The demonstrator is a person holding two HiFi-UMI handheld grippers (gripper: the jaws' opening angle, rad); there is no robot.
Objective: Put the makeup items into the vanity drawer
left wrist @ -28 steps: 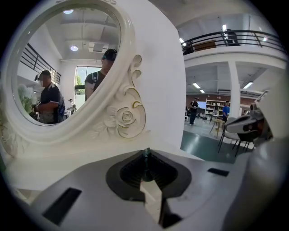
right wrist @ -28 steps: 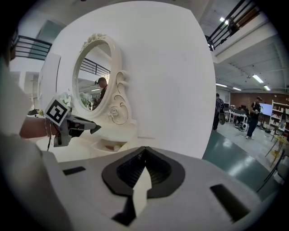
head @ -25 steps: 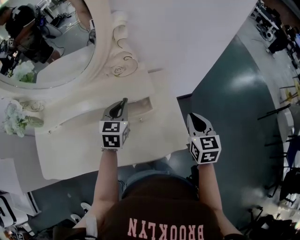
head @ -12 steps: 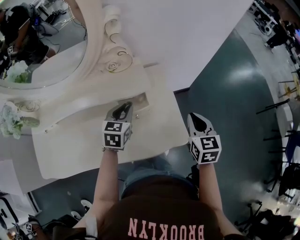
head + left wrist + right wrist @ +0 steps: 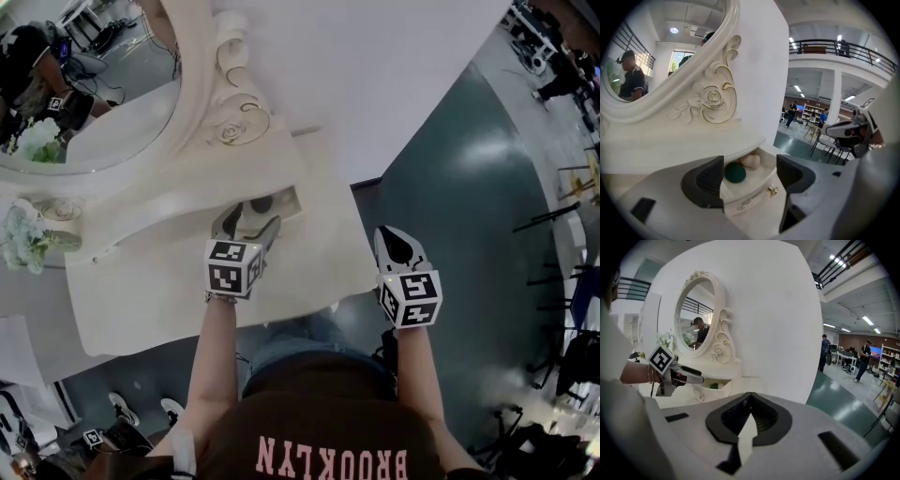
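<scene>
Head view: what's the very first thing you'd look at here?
Probably the big oval mirror with its curly rose frame, at the upper left. Next, the little open drawer below it, with a dark green puff and a pale pink puff lying inside. The left gripper is just in front of it, jaws opening and holding nothing.
</scene>
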